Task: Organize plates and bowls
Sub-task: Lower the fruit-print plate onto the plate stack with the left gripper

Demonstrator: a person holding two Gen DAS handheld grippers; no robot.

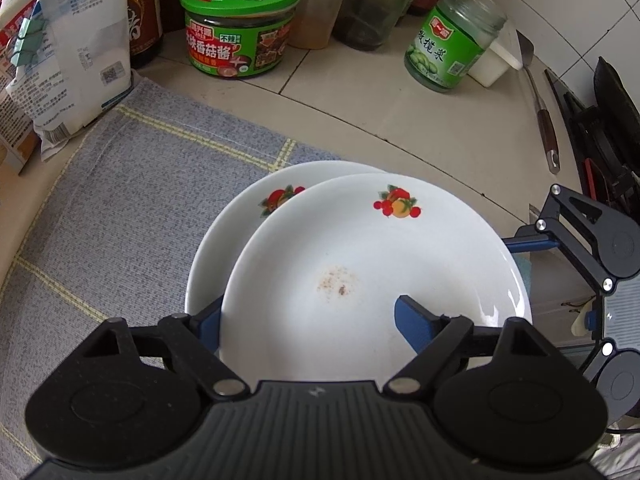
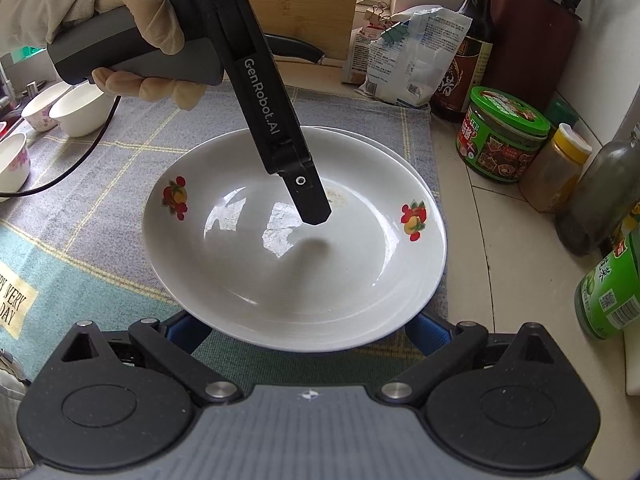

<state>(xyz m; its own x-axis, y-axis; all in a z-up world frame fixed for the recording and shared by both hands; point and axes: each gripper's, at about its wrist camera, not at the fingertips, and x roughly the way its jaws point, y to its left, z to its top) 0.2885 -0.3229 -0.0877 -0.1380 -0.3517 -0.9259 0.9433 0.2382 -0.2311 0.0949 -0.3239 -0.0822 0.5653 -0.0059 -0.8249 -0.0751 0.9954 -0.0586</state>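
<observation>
Two white plates with fruit prints are on the grey cloth. The upper plate (image 1: 360, 264) (image 2: 304, 248) sits offset over the lower plate (image 1: 224, 232), whose rim (image 2: 400, 152) shows behind it. My left gripper (image 1: 308, 320) is wide open: one blue finger (image 1: 416, 324) lies inside the upper plate, the other (image 1: 208, 320) is outside its rim. In the right wrist view one left finger (image 2: 308, 200) hovers over the plate's centre. My right gripper (image 2: 308, 332) is open, its fingers (image 2: 428, 332) under the near rim; it also shows in the left wrist view (image 1: 532, 240).
Jars, bottles and bags line the back wall: a green-lidded jar (image 1: 236, 20), an olive jar (image 1: 448, 40), a white bag (image 1: 76, 52). A spatula (image 1: 540, 100) lies at right. Several small bowls (image 2: 76, 108) stand at the cloth's far left.
</observation>
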